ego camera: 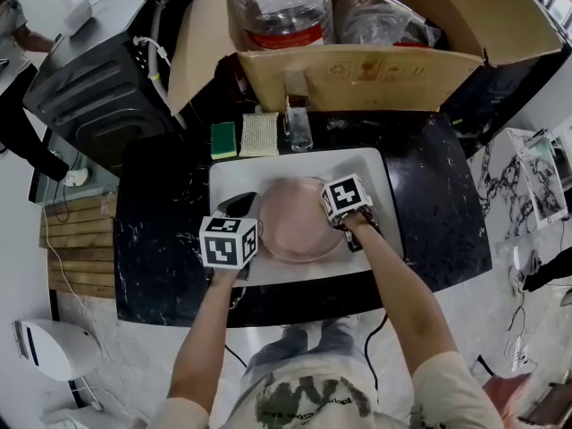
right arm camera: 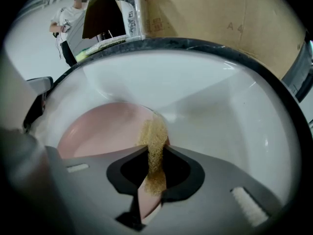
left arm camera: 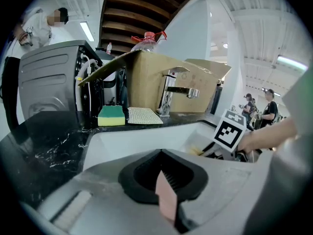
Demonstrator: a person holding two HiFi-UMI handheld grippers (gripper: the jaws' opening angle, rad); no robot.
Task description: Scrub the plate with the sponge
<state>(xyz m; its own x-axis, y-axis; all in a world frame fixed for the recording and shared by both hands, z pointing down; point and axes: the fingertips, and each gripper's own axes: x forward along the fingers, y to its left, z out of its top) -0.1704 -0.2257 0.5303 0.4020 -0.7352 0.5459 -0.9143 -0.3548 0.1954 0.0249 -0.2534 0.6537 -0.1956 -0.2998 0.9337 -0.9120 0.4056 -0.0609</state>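
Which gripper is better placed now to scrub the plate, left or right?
Right. The right gripper is shut on the mesh sponge, which lies at the plate's rim in the sink. The left gripper is shut on the plate's edge, steadying it.

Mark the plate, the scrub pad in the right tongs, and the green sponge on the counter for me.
plate (ego camera: 293, 222): head view, middle of its pink face.
scrub pad (right arm camera: 154, 140): right gripper view, the mesh just above the grip.
green sponge (left arm camera: 111, 111): left gripper view, its green top.

left tongs (ego camera: 238, 206) clamp the plate (ego camera: 290, 223) rim; right tongs (right arm camera: 154, 174) pinch the sponge (right arm camera: 153, 140).
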